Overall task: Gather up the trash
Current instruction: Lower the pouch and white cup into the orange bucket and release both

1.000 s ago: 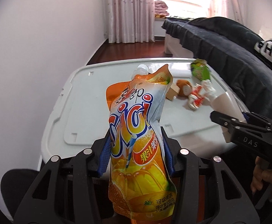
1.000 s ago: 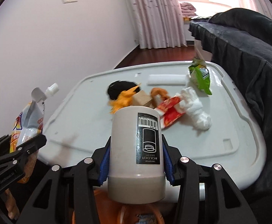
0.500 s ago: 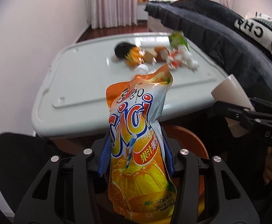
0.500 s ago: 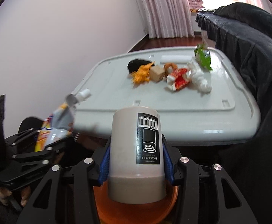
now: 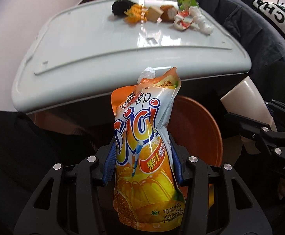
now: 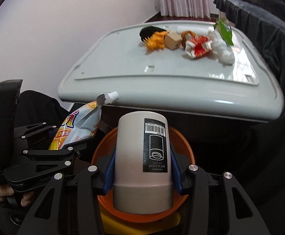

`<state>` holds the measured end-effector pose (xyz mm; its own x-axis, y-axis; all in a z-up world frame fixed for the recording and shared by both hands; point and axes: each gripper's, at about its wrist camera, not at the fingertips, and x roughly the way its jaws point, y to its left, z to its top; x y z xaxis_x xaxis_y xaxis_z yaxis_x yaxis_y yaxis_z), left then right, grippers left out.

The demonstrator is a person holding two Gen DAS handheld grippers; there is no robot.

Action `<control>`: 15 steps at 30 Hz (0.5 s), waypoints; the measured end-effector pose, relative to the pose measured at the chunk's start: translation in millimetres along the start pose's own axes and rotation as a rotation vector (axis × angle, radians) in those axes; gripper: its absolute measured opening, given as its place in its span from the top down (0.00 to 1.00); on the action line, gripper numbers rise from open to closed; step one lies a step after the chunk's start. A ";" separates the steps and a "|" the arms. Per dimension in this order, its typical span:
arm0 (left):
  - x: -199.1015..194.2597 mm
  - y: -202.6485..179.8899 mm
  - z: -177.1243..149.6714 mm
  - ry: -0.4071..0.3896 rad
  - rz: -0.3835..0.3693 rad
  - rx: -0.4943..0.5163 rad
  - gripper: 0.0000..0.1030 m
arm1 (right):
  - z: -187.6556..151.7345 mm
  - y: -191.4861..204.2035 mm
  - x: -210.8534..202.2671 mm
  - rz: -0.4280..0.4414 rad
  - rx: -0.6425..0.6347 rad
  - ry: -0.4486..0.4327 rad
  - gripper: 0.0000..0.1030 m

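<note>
Left gripper (image 5: 142, 164) fingers clamped mid-body on soft orange-and-white juice jelly pouch (image 5: 145, 146), below table's (image 5: 79, 62) near edge. It's light, crinkly, prob slippery. Right gripper (image 6: 142, 171) squeezes stiff white plastic cup (image 6: 142, 164) w/ barcode label over round orange bin (image 6: 183, 148).

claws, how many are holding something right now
2. The left claw is shut on the juice pouch; the right claw is shut on the white cup, above the orange bin.
</note>
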<state>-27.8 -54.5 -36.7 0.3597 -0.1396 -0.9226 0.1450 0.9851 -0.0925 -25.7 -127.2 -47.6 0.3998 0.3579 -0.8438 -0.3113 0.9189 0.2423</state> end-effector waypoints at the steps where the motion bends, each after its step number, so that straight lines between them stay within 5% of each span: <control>1: 1.9 1.6 -0.2 0.009 -0.002 -0.008 0.55 | 0.2 -1.0 1.4 -0.001 0.004 0.005 0.55; 15: 6.4 4.3 -1.0 0.050 -0.004 -0.021 0.55 | -0.8 -4.6 10.9 0.012 0.023 0.046 0.55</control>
<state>-25.7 -51.0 -43.4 0.3127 -0.1389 -0.9396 0.1267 0.9865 -0.1037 -20.6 -127.6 -58.3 0.3560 0.3610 -0.8620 -0.2959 0.9185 0.2624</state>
